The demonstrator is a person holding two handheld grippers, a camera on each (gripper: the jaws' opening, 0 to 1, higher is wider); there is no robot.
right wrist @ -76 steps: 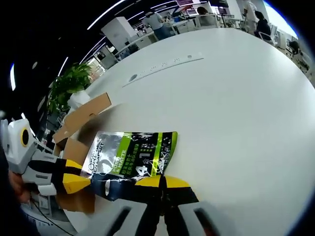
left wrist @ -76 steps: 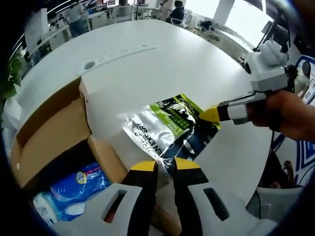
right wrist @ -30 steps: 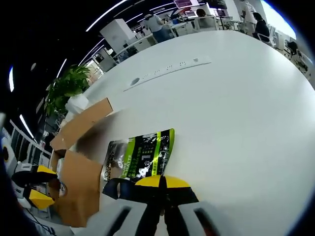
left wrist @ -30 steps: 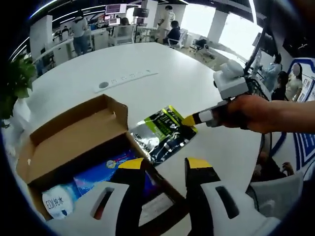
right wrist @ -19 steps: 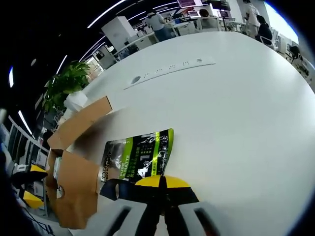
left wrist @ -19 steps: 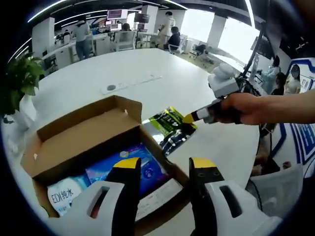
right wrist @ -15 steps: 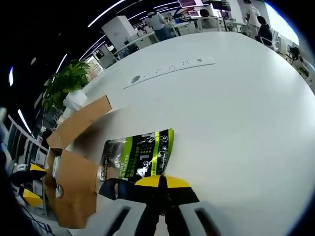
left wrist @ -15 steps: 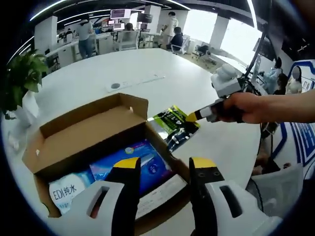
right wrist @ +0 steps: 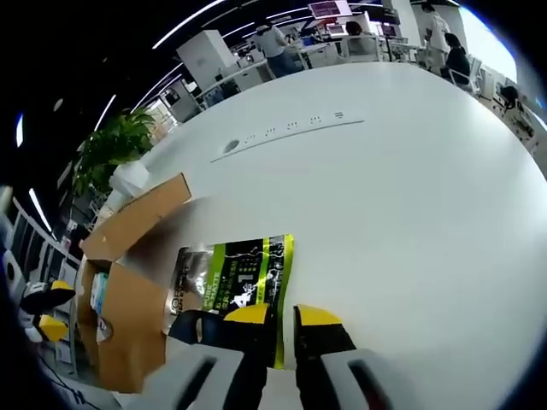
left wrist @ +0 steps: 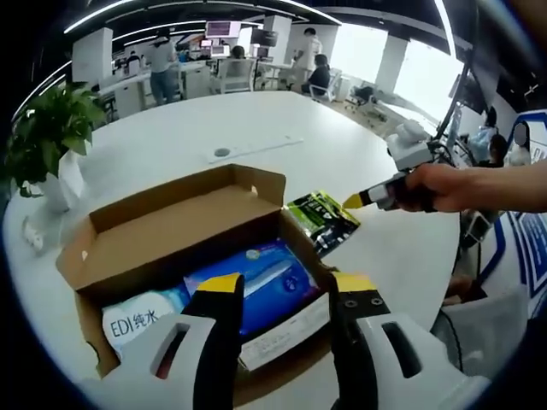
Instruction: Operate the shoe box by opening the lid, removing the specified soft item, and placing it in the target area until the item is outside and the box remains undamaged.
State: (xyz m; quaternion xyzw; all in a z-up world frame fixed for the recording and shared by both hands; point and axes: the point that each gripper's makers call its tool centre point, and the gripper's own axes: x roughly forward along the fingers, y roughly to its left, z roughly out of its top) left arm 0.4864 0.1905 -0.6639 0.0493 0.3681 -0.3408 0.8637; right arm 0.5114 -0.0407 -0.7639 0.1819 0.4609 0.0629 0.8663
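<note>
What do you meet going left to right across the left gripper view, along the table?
Potted plant → open cardboard box → green-and-silver pouch → right hand-held gripper → the hand holding it.

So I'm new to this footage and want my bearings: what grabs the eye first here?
The open brown cardboard shoe box stands on the round white table, with a blue plastic pack and a white pack inside. Beside the box a shiny green, black and silver foil pouch lies flat on the table. The right gripper sits at the pouch's near edge with its yellow-tipped jaws apart, and the left gripper hovers open over the box.
</note>
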